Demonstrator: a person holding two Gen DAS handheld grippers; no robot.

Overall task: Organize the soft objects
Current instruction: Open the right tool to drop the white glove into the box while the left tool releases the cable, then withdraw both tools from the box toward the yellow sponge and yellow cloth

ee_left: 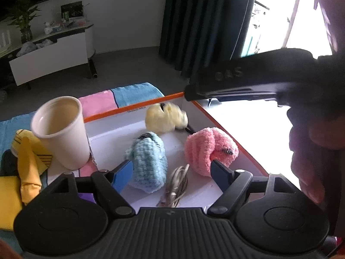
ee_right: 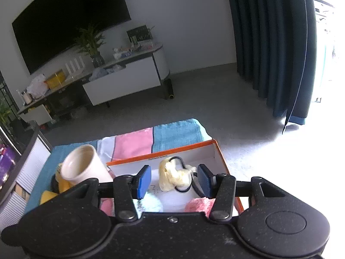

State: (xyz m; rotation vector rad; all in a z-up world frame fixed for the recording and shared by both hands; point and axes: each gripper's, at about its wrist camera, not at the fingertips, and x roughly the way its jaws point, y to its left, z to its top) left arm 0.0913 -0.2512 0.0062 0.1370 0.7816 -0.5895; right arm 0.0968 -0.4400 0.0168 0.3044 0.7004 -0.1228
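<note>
Striped towel (ee_right: 138, 140) covering surface, orange-rimmed box (ee_right: 218, 151) sitting on it at frame centre. Am seeing three fuzzy socks lying inside box: yellow sock (ee_left: 165, 118) at back, blue sock (ee_left: 148, 161) centre, pink sock (ee_left: 210, 152) right. Am holding left gripper (ee_left: 171, 171) wide, nothing gripped, hovering over blue sock. Right gripper (ee_right: 174, 180) also gaping, empty, above yellow sock. White cup (ee_left: 62, 132) standing left of box.

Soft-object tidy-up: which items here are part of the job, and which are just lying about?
Job items: yellow fluffy bundle, blue fluffy bundle, pink fluffy bundle, orange-rimmed box.
Lying about: white cup, coiled cable, yellow cloth, striped towel.
</note>
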